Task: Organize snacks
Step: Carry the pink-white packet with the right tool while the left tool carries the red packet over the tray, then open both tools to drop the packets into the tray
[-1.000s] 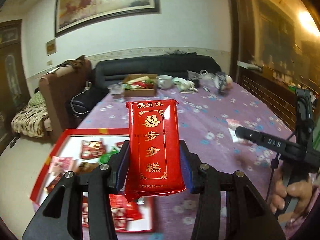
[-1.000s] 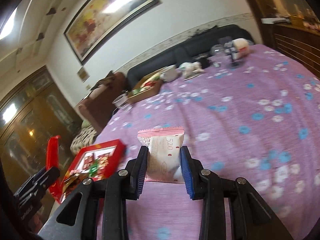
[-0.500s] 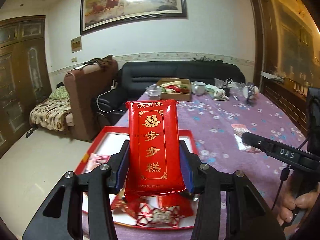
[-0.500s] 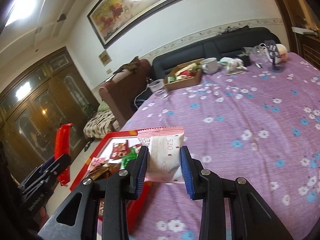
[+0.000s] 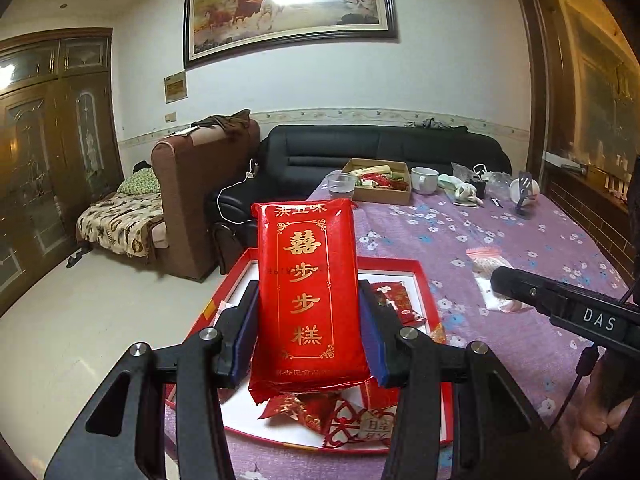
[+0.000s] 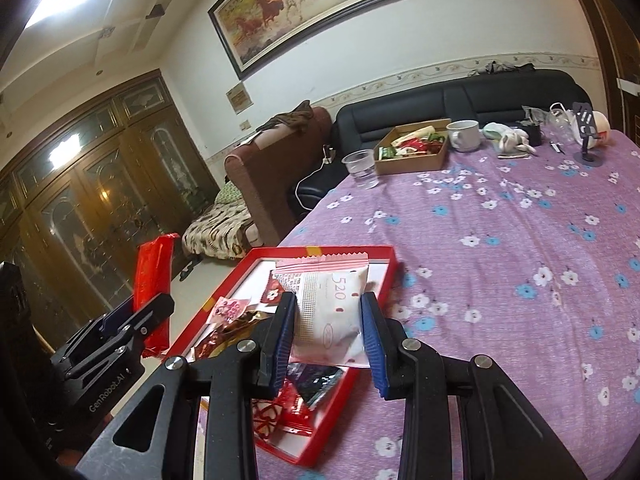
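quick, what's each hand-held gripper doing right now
Left hand-held gripper: closed on the red snack pack, above the red tray.
Right hand-held gripper: closed on the pink-and-white snack packet, over the tray's edge.

We read gold characters 囍步步糕 down the red packet (image 5: pixel 308 296), "DAS" on the right gripper (image 5: pixel 560 308), "520" on the pink-white packet (image 6: pixel 332 304), and "GenRobot.AI" on the left gripper (image 6: pixel 124 336).

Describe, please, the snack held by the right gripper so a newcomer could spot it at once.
Start at the shallow red tray near the purple floral tablecloth's edge. Above it, the right gripper pinches a small white-and-pink sealed packet printed "520", pale against the red wrappers.
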`<control>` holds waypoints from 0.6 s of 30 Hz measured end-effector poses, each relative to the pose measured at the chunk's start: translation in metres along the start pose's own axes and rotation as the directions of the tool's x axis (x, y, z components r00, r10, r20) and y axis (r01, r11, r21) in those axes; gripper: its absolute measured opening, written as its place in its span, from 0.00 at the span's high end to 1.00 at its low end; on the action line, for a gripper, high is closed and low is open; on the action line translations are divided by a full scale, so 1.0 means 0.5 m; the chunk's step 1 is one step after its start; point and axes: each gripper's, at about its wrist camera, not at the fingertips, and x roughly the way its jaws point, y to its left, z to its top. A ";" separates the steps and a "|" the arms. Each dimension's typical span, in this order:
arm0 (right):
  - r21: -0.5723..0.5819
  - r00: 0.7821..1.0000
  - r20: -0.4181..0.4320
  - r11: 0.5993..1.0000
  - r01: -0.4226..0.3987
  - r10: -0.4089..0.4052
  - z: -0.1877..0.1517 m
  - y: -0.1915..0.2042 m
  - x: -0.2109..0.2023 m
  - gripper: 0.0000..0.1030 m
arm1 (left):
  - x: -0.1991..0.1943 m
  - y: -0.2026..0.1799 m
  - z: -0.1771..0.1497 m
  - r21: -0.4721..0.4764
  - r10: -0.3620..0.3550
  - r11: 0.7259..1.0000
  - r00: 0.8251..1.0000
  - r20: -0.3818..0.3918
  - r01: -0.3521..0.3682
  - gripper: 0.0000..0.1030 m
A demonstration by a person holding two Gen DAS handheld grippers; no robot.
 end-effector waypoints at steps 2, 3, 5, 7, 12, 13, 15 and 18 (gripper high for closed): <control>-0.006 1.000 -0.006 1.000 -0.006 0.006 0.001 0.010 0.006 0.68 | 0.003 0.004 0.000 -0.004 0.004 1.000 1.000 -0.002 -0.004 0.57; -0.009 1.000 -0.008 1.000 -0.007 0.007 0.001 0.013 0.006 0.68 | 0.003 0.008 -0.001 -0.007 0.003 1.000 1.000 -0.003 -0.003 0.57; -0.021 1.000 -0.017 1.000 -0.007 0.007 0.000 0.023 0.014 0.68 | 0.006 0.015 -0.003 -0.013 0.004 1.000 1.000 -0.006 -0.004 0.57; -0.026 1.000 -0.023 1.000 -0.010 0.010 -0.001 0.030 0.020 0.68 | 0.007 0.020 -0.005 -0.015 0.006 1.000 1.000 -0.007 -0.006 0.57; -0.037 0.999 -0.040 0.999 -0.012 0.011 -0.003 0.046 0.039 0.68 | 0.023 0.029 -0.008 -0.025 0.008 1.000 1.000 -0.021 -0.009 0.57; -0.038 0.999 -0.043 0.999 -0.013 0.012 -0.004 0.050 0.040 0.68 | 0.027 0.032 -0.009 -0.029 0.007 1.000 1.000 -0.024 -0.008 0.57; -0.039 0.999 -0.050 0.999 -0.015 0.013 -0.006 0.055 0.050 0.68 | 0.034 0.037 -0.011 -0.033 0.007 0.999 1.000 -0.031 -0.008 0.57; -0.041 0.998 -0.060 0.999 -0.018 0.015 -0.006 0.058 0.064 0.68 | 0.047 0.042 -0.014 -0.037 0.009 0.999 0.999 -0.043 -0.010 0.57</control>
